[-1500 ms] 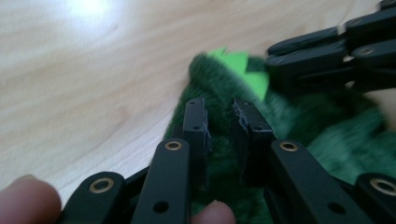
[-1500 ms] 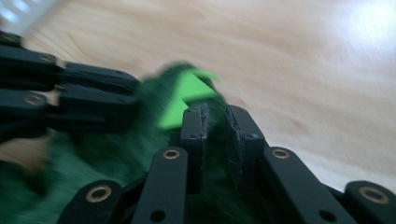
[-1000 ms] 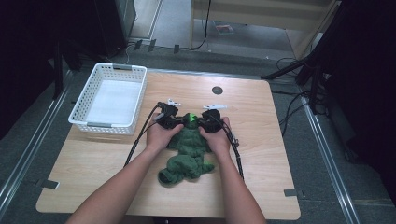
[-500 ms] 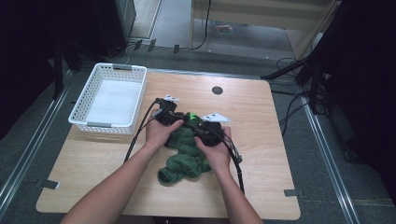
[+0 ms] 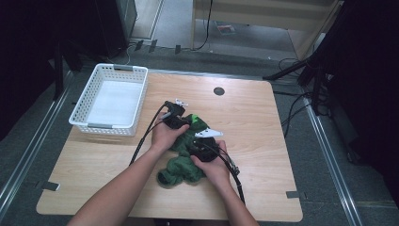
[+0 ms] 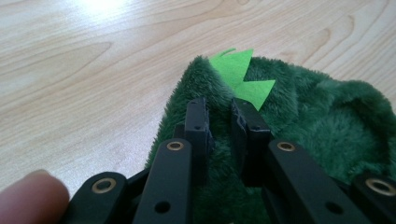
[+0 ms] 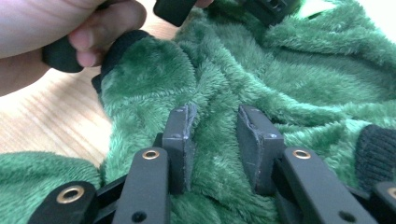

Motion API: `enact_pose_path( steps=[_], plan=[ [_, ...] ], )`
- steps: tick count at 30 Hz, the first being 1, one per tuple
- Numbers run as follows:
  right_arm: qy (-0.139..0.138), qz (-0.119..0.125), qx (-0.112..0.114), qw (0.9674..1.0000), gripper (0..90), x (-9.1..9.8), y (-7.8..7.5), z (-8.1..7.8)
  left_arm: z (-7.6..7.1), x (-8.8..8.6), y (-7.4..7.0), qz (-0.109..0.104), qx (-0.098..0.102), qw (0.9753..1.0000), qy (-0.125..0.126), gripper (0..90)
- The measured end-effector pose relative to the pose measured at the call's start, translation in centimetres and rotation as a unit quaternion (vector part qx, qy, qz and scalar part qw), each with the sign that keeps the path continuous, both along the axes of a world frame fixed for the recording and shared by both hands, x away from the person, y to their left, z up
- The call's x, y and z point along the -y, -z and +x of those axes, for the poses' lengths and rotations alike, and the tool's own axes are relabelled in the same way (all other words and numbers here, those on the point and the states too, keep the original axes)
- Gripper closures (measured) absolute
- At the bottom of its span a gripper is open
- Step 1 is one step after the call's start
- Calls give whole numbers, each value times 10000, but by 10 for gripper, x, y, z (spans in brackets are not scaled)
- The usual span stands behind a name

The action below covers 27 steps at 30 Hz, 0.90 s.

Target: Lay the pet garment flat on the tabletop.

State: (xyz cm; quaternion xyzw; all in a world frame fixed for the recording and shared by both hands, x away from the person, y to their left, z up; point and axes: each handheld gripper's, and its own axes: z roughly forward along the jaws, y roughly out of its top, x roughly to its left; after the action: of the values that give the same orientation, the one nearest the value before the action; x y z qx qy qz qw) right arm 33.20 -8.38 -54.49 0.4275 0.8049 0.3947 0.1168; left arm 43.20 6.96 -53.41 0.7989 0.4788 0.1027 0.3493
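A dark green fleece garment (image 5: 183, 165) with light green felt spikes (image 6: 243, 77) and black cuffs (image 7: 378, 149) lies crumpled on the wooden table (image 5: 263, 122). My left gripper (image 5: 184, 123) is at its far end. Its jaws have just been closing and now pinch a fold of the garment (image 6: 317, 121) below the spikes, as the left gripper (image 6: 219, 126) view shows. My right gripper (image 5: 194, 145) is over the garment's middle. Its jaws have just been opening, and in the right gripper (image 7: 215, 135) view they stand apart with the garment (image 7: 289, 65) bulging loosely between them.
A white plastic basket (image 5: 108, 125) stands at the table's left, its floor bare. A dark round cable hole (image 5: 219, 91) sits near the far edge. Black cables trail from both grippers toward the near edge. The person's left hand (image 7: 56, 32) is close ahead of the right gripper.
The right hand has moved from beside the left gripper, at the garment's far end, toward the person along the garment. Its jaws have opened. The left hand has stayed put.
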Motion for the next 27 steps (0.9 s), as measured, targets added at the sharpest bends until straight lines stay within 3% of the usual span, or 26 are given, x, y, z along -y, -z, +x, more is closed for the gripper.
enact_pose_path(
  steps=[3, 5, 6, 7, 8, 9, 10, 11, 13, 15, 16, 20, 23, 25, 27],
  plan=[
    [-66, 78, -92, 9999, 632, 2, -1, 1, 0, 1, 0, 18, -13, 10000, -65, 775],
    [-113, 75, -85, 9999, 600, 3, -2, 0, -1, 2, -1, -6, -23, 10000, -38, 733],
    [-140, 104, -68, 9998, 568, 4, -4, 0, -3, 2, -3, 3, 74, 10000, -8, 690],
    [-120, 333, 227, 9991, 529, 10, -17, -3, -9, -1, -8, -180, 414, 9990, -47, 555],
    [-120, 333, 227, 9991, 529, 10, -17, -3, -13, -4, -12, -365, 569, 9977, -56, 555],
    [-74, 521, 494, 9974, 533, 19, -31, -4, -17, -9, -18, -626, 719, 9954, -63, 497],
    [-74, 521, 494, 9974, 533, 19, -31, -4, -21, -15, -25, -788, 764, 9939, -51, 497],
    [2, 551, 653, 9963, 541, 25, -39, -5, -26, -20, -29, -886, 781, 9930, -78, 477],
    [271, 611, 832, 9943, 554, 37, -50, -1, -33, -29, -33, -868, 722, 9935, -112, 460],
    [581, 709, 754, 9929, 566, 49, -52, 5, -42, -38, -32, -845, 569, 9947, -103, 443],
    [894, 704, 578, 9918, 574, 57, -47, 10, -46, -41, -29, -779, 528, 9955, -95, 439],
    [910, 447, 395, 9941, 570, 59, -36, 9, -62, -50, -13, -497, 249, 9984, -102, 434],
    [737, 269, 363, 9963, 571, 61, -30, 3, -73, -53, -5, -247, 250, 9993, -141, 406],
    [834, 321, 421, 9951, 599, 68, -32, -1, -79, -57, -3, -306, 192, 9993, -125, 433],
    [977, 437, 410, 9934, 640, 75, -31, -3, -83, -58, -3, -225, 285, 9992, -142, 515]
  ],
)
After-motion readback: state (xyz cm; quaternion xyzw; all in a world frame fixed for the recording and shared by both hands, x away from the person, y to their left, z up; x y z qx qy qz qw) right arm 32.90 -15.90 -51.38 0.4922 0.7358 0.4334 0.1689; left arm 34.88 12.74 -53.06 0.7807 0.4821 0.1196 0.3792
